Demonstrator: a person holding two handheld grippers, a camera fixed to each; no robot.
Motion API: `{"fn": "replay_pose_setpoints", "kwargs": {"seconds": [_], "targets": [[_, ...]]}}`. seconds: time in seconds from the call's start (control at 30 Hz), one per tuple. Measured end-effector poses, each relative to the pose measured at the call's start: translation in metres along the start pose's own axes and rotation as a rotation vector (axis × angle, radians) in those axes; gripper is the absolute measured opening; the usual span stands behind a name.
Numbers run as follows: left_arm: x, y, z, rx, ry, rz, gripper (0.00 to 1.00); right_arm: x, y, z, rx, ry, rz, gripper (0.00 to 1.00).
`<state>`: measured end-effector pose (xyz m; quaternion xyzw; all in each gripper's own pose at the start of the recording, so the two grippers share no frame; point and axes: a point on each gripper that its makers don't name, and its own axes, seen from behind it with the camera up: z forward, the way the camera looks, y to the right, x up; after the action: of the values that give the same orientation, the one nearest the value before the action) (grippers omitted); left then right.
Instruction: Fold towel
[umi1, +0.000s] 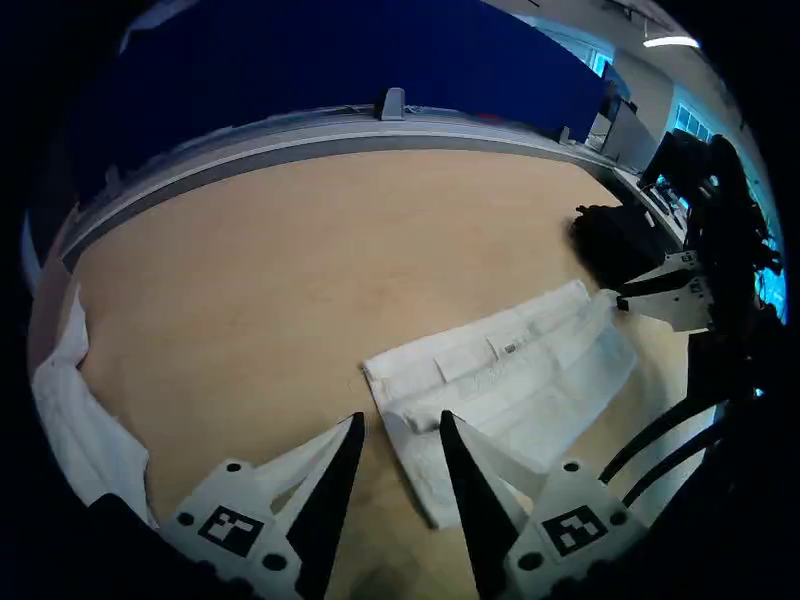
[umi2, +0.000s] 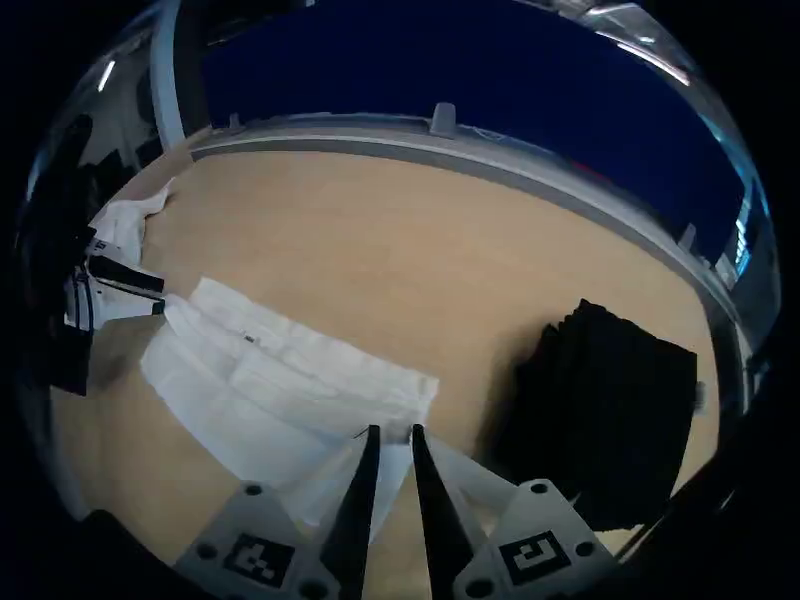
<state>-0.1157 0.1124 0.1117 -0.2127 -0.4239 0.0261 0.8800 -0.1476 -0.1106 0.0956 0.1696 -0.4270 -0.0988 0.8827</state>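
Towel: runs toward 2 o'clock from left tool
Left tool: spread astride near edge
Right tool: narrowed, grip unclear

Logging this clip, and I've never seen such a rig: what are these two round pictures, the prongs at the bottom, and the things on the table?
No robot here: a person holds a two-finger gripper in each hand, with a fisheye camera riding on each. The left gripper view looks along the left gripper, open, its fingers either side of a corner of the white towel lying on the wooden table. The right gripper view looks along the right gripper, which seems to pinch the towel's other end. Also on the table: a second white cloth and a black folded stack.
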Motion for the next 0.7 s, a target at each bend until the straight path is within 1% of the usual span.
{"fn": "replay_pose_setpoints", "kwargs": {"seconds": [0.07,0.13,0.33,0.37,0.4,0.47,0.67,0.7], "targets": [[-0.001,-0.002,-0.002,0.002,0.0,0.009,0.57,0.002,0.002,0.002,-0.007,0.0,-0.004,0.25],[-0.002,-0.004,-0.002,0.006,-0.002,0.017,0.61,0.004,0.003,0.004,-0.015,0.001,-0.007,0.27],[-0.002,-0.007,-0.004,0.012,-0.003,0.027,0.63,0.01,0.006,0.011,-0.032,0.003,0.001,0.28],[-0.002,-0.007,-0.005,0.011,-0.003,0.028,0.66,0.011,0.007,0.012,-0.035,0.003,0.004,0.28],[-0.002,-0.007,-0.006,0.008,-0.003,0.028,0.69,0.012,0.007,0.013,-0.037,0.003,0.006,0.29],[-0.003,-0.005,-0.008,0.0,-0.004,0.031,0.69,0.015,0.008,0.017,-0.04,0.002,0.013,0.28],[-0.009,0.001,-0.016,-0.021,-0.013,0.055,0.77,0.021,0.013,0.026,-0.049,0.005,0.041,0.29],[-0.011,0.001,-0.017,-0.022,-0.016,0.059,0.77,0.022,0.013,0.027,-0.05,0.006,0.047,0.29]]}}
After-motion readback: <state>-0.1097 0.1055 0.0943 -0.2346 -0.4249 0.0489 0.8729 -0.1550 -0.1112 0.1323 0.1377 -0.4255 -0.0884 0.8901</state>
